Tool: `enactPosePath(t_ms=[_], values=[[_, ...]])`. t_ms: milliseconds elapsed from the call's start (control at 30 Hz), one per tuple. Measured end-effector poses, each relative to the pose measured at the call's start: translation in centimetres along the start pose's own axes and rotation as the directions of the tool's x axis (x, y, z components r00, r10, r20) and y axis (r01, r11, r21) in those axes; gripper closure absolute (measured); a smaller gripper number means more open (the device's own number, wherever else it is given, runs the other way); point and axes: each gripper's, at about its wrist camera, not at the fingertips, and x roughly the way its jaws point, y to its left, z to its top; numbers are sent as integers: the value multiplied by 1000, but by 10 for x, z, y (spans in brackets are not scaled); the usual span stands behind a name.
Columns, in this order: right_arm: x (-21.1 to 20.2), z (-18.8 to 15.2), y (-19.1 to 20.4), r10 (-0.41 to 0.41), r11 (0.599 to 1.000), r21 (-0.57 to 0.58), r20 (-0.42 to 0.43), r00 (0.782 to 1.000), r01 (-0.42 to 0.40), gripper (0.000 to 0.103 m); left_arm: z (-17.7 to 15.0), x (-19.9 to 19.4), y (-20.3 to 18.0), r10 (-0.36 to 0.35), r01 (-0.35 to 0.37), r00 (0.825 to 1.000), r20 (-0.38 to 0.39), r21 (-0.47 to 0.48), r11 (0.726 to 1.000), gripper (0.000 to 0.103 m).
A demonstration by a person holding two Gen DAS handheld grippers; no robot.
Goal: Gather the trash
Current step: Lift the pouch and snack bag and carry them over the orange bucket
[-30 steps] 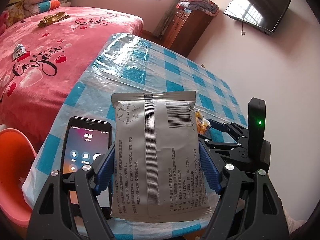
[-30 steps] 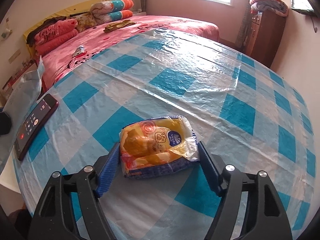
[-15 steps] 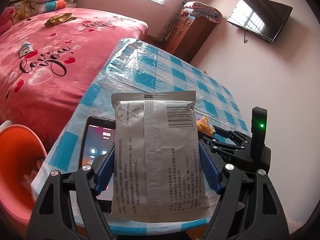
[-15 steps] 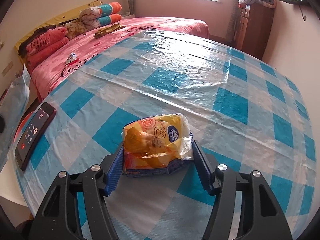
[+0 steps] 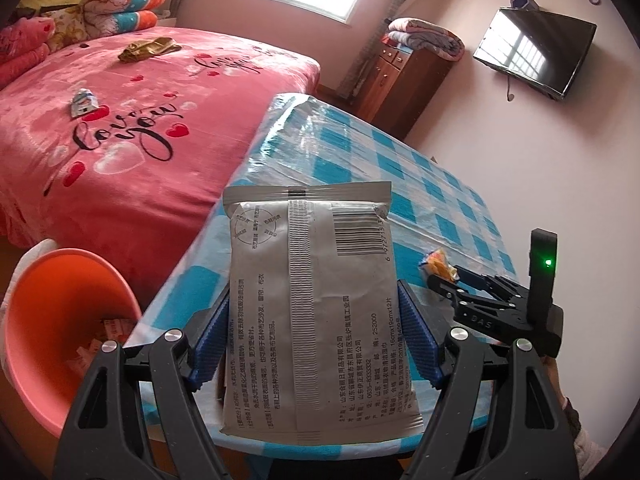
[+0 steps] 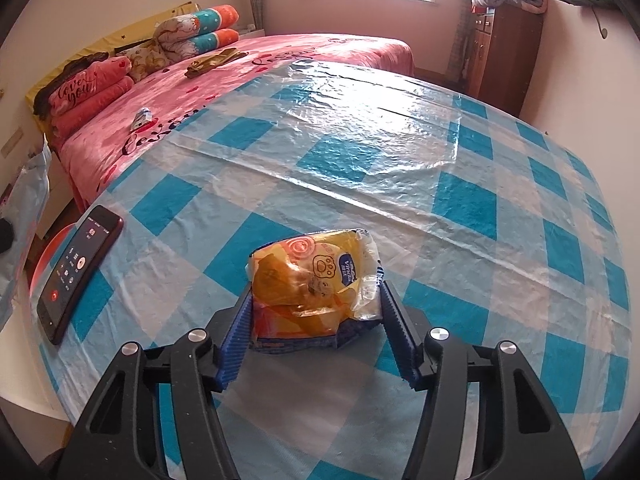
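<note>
Left gripper (image 5: 314, 344) with its jaws clamped across the width of a flat grey packet (image 5: 316, 308), which stands upright between the blue ribbed pads above the near edge of the bench (image 5: 404, 168); an orange bin (image 5: 60, 320), already holding scraps, sits below to the left, beside the pink bed (image 5: 120, 140). Right gripper (image 6: 316, 336) with its jaws closing on a crumpled yellow wrapper (image 6: 316, 284) lying on the bench; the pads touch its sides. A phone (image 6: 80, 272) lies near the bench's left edge. Both items appear light: the packet is a stiff, sealed film pouch with a crimped top seam, best gripped at mid-width; the wrapper is soft, glossy plastic that likely collapses and may slip, so a hold low across its bulk seems safest. The bench cover is wrinkled, shiny blue-and-white check plastic.
</note>
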Motion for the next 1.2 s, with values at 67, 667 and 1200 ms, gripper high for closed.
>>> enactPosePath(t_ms=[67, 667, 1200], values=[[-3, 0, 4, 3, 1000, -1, -1, 1000, -3, 46, 0, -4, 3, 14, -14, 1000, 10, -2, 1000, 26], [-27, 7, 31, 30, 999, -32, 36, 999, -28, 56, -5, -34, 36, 113, -111, 992, 65, -23, 993, 26], [-63, 43, 115, 220, 965, -161, 83, 972, -205, 56, -16, -57, 89, 225, -218, 971, 75, -92, 971, 26]])
